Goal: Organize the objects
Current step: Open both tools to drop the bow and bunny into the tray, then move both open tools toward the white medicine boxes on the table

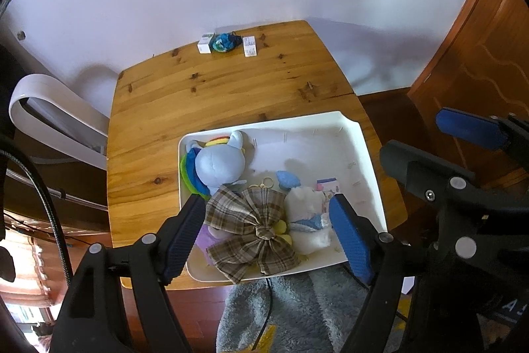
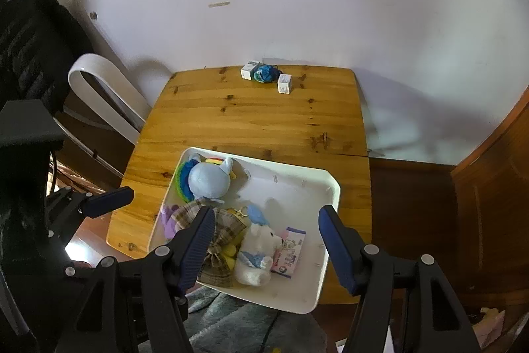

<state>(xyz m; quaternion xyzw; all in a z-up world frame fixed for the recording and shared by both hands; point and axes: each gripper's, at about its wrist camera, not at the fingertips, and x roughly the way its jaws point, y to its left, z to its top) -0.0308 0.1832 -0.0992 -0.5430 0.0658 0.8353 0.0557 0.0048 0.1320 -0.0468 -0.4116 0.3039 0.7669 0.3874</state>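
The wooden table (image 2: pixel 251 118) is bare across its middle, giving open passage between the white tray (image 2: pixel 325 187) and the far edge. Two small white boxes (image 2: pixel 284 83) and a blue bundle (image 2: pixel 266 73) occupy the far edge against the wall. The tray's right half is unoccupied; its left and near portions are crowded by a blue plush (image 2: pixel 208 179), plaid bow (image 1: pixel 251 224) and white plush (image 2: pixel 258 250). A white chair (image 2: pixel 105 88) stands just beside the table's left side.

black hand-held gripper (image 1: pixel 267 237) frames, ribbed blue pads, silver screws.
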